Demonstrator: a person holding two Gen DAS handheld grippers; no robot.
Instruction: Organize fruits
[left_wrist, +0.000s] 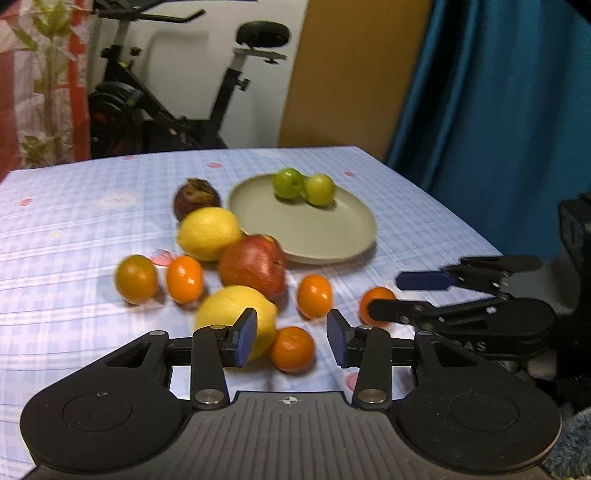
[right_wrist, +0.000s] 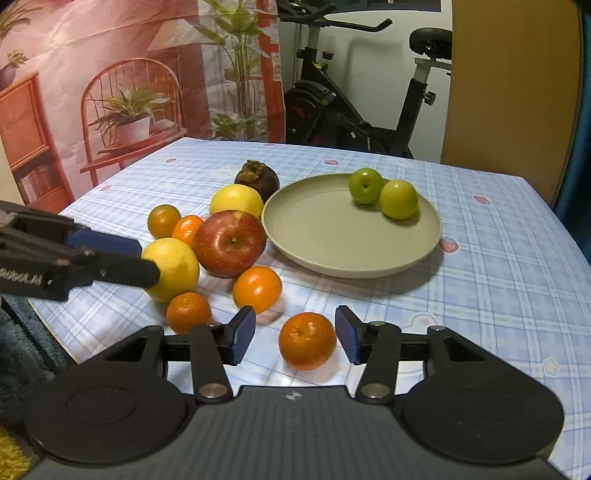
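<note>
Right jaws (right_wrist: 295, 334) are open and sit low at the near edge of the surface (right_wrist: 498, 295). The stray tangerine (right_wrist: 307, 339) is right between the pads, nearly on the right pad with a clear gap to the left one, so it's bracketed but not pinched. It's round, so there's no long axis to line up; I'd say it just wants centring a touch before the squeeze. Left jaws (left_wrist: 291, 338) are open too and gripping nothing. A second tangerine (left_wrist: 291, 349) lies just ahead in their gap, and the front lemon (left_wrist: 236, 314) is just beyond the left pad, touching that tangerine. That side looks crowded: a third tangerine (right_wrist: 257, 288), the apple (right_wrist: 229, 243) and more citrus are packed tightly behind, so closing there could easily nudge a neighbour. Further back, the plate (right_wrist: 332, 236) is straight ahead of the right jaws and a bit right, so the right hand looks nearer to it. The way there is bare cloth, and the plate's near half is free. Two green fruit (right_wrist: 365, 185) sit touching each other at its far rim. There's plenty of bare surface toward the right edge; the far-left corner is bare too.
</note>
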